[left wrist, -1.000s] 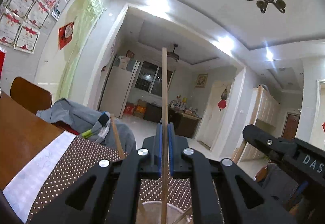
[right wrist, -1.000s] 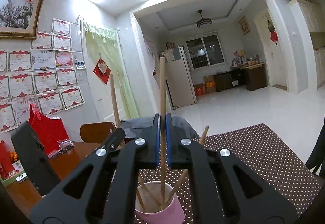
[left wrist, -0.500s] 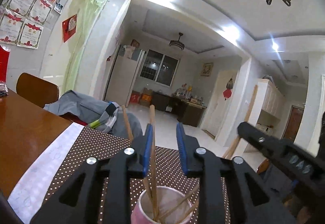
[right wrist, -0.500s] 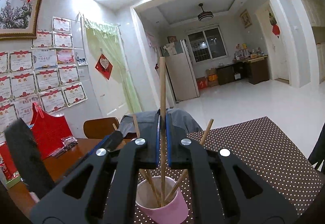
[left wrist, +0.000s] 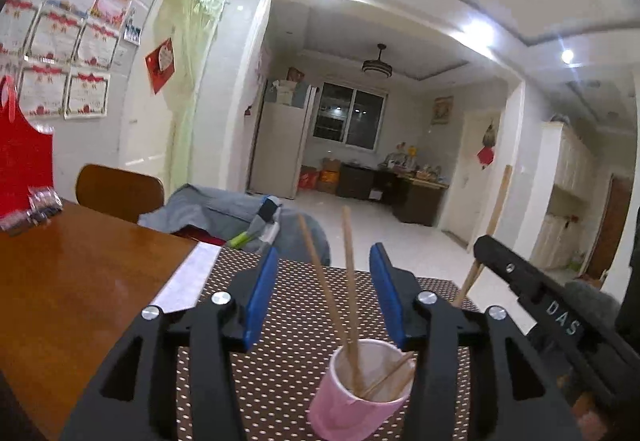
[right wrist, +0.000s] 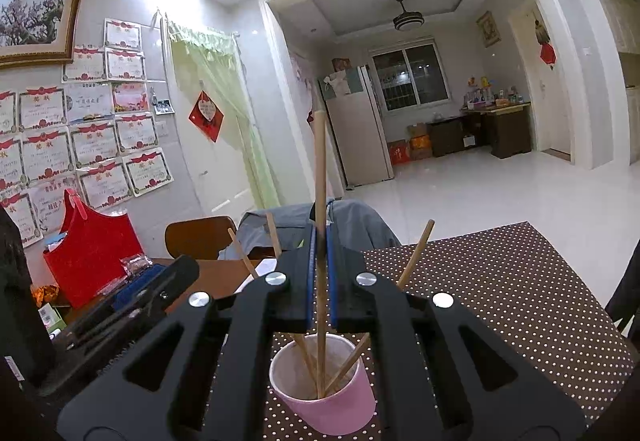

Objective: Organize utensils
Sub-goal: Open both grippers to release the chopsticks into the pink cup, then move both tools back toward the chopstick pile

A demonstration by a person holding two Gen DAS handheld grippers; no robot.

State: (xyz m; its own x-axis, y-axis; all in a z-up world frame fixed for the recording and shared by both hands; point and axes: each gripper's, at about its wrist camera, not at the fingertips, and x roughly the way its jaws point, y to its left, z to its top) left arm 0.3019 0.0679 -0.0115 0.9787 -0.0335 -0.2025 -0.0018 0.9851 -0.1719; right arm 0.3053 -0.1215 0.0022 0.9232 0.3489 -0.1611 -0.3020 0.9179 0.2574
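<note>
My left gripper [left wrist: 324, 293] is opening, its chopstick [left wrist: 350, 281] now dropped free into the pink cup [left wrist: 360, 389] at six o'clock; my right gripper [right wrist: 320, 281] pinches another chopstick [right wrist: 320, 201] upright over that cup.

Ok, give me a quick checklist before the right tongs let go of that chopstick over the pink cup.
1. Right tongs shut on the held chopstick: ok.
2. Held chopstick's lower end inside the pink cup: ok.
3. Pink cup upright on the dotted mat: ok.
4. Left tongs off the other chopsticks: ok, jaws opening, pads touching neither.
5. Held chopstick's tip resting on the cup bottom: cannot tell.
6. Cup steady enough not to tip: cannot tell.
</note>
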